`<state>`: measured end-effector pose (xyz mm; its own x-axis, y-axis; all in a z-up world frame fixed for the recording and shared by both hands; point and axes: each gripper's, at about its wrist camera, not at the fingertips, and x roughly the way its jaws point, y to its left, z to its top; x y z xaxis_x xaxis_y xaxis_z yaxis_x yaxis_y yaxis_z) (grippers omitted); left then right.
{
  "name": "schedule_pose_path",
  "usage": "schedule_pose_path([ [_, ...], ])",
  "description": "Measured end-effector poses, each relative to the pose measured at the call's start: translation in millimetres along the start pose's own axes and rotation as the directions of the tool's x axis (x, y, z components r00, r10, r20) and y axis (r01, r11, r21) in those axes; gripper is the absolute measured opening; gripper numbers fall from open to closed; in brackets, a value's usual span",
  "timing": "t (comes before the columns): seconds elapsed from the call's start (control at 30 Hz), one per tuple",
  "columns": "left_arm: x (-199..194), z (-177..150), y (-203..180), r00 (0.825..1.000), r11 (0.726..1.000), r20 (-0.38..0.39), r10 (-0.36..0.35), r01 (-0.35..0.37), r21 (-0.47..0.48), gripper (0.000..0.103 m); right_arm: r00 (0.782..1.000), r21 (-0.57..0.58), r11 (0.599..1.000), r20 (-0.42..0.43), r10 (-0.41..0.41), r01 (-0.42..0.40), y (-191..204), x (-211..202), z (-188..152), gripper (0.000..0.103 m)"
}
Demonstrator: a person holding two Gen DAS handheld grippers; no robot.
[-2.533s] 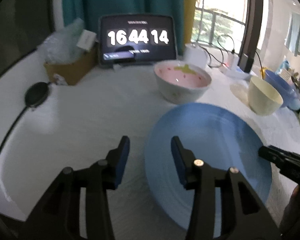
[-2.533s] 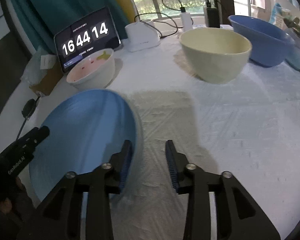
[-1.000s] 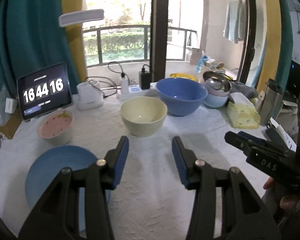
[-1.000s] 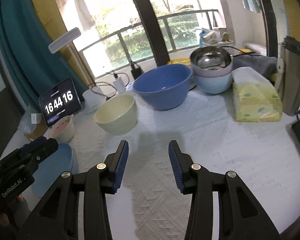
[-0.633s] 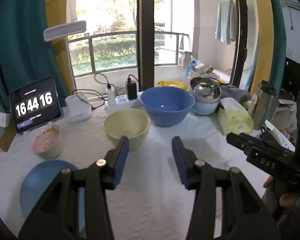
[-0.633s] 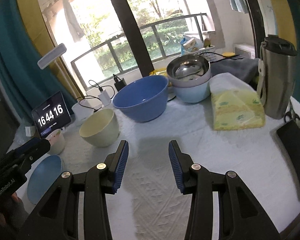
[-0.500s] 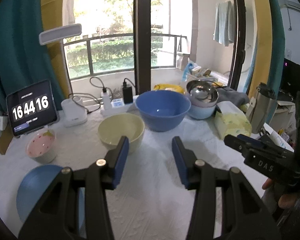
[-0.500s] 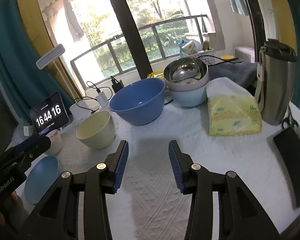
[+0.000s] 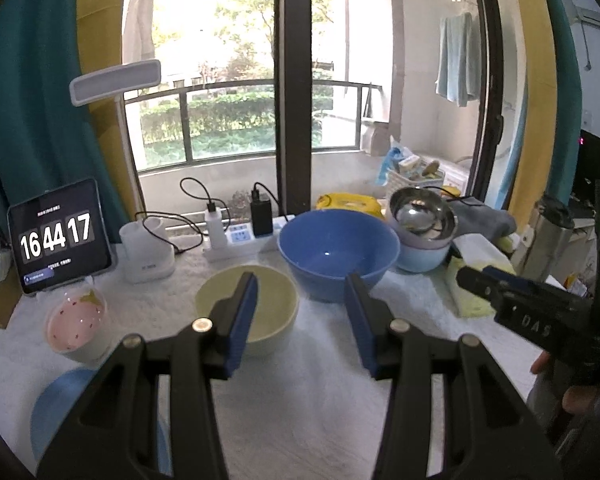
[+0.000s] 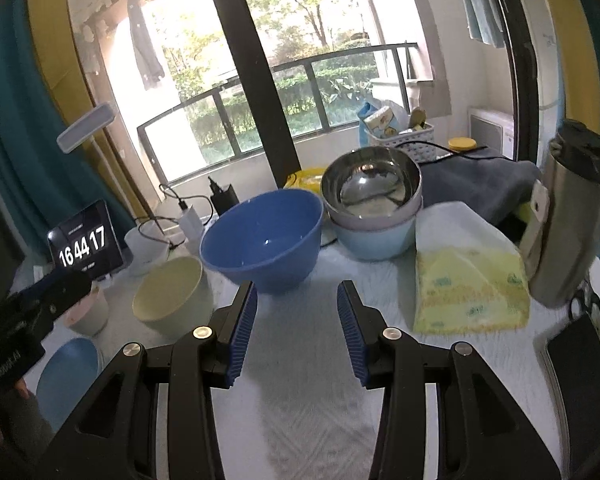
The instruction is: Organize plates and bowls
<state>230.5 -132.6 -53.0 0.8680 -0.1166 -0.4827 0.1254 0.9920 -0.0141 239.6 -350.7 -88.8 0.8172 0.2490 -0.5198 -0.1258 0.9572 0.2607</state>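
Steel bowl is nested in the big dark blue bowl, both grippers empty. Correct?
Not quite. The steel bowl sits nested in the pale blue bowl, beside the big dark blue bowl, as the right wrist view shows. The left gripper and right gripper are indeed empty.

Blue plate flat at left — pink, cream, blue bowls upright beyond.

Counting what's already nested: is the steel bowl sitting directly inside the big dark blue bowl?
No. The steel bowl sits stacked in a pale blue bowl beside the big dark blue bowl, which holds nothing.
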Motion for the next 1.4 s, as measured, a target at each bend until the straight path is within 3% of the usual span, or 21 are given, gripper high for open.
schedule_pose_path([
  [0.33,31,5,4,1.0,1.0,0.022,0.015,-0.015,0.007,0.046,0.999,-0.024,0.999,0.017,-0.037,0.037,5,45,14,0.044],
  [0.57,58,7,11,1.0,0.999,-0.007,0.014,-0.014,-0.029,0.046,0.996,-0.011,0.997,-0.051,-0.074,0.074,3,97,28,0.044],
  [1.03,96,-4,14,0.998,0.999,-0.07,0.011,-0.014,-0.044,0.046,0.984,0.014,0.994,-0.148,-0.102,0.105,-3,145,13,0.05],
  [1.1,99,-5,13,0.997,0.999,-0.073,0.01,-0.014,-0.041,0.046,0.98,0.012,0.993,-0.167,-0.11,0.114,-6,149,9,0.039],
  [1.13,100,-6,13,0.997,0.999,-0.073,0.013,-0.016,-0.039,0.046,0.978,0.012,0.993,-0.175,-0.11,0.114,-7,151,7,0.024],
  [1.17,102,-6,12,0.997,0.999,-0.077,0.013,-0.015,-0.037,0.046,0.976,0.01,0.993,-0.186,-0.115,0.119,-8,151,5,0.017],
  [1.4,115,-8,0,0.996,1.0,-0.089,-0.001,-0.001,-0.013,0.046,0.977,0.021,0.994,-0.187,-0.099,0.104,-13,133,-2,0.013],
])
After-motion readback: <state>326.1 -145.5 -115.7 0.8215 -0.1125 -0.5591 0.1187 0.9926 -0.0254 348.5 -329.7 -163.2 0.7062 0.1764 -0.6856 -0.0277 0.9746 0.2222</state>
